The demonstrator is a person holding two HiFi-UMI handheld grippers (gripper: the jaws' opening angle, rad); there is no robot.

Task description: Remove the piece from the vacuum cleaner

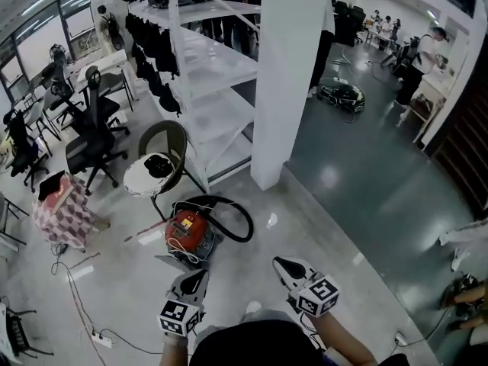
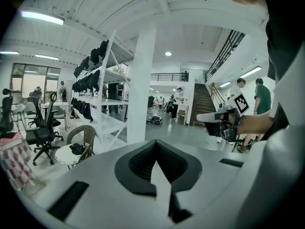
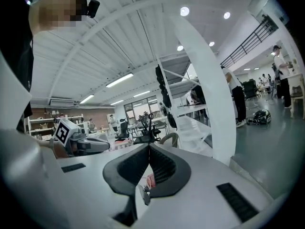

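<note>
A red canister vacuum cleaner [image 1: 189, 235] lies on the grey floor, with its black hose [image 1: 232, 218] looped beside it and a white cord coiled on top. Both grippers hang in the air short of it and touch nothing. My left gripper [image 1: 198, 276] is just below the vacuum, its jaws together and empty; its own view shows the tips meeting [image 2: 156, 142]. My right gripper [image 1: 284, 264] is off to the vacuum's right, also shut and empty [image 3: 149, 147]. A sliver of red shows through the gap under its tips. Which piece of the vacuum is meant is not clear from here.
A wicker chair [image 1: 169, 139] with a round white seat stands right behind the vacuum. A white shelving rack [image 1: 206, 75] and a white pillar [image 1: 286, 75] rise behind it. Office chairs [image 1: 91, 143], a checked-cloth box [image 1: 65, 212] and floor cables with a power strip [image 1: 99, 338] are to the left.
</note>
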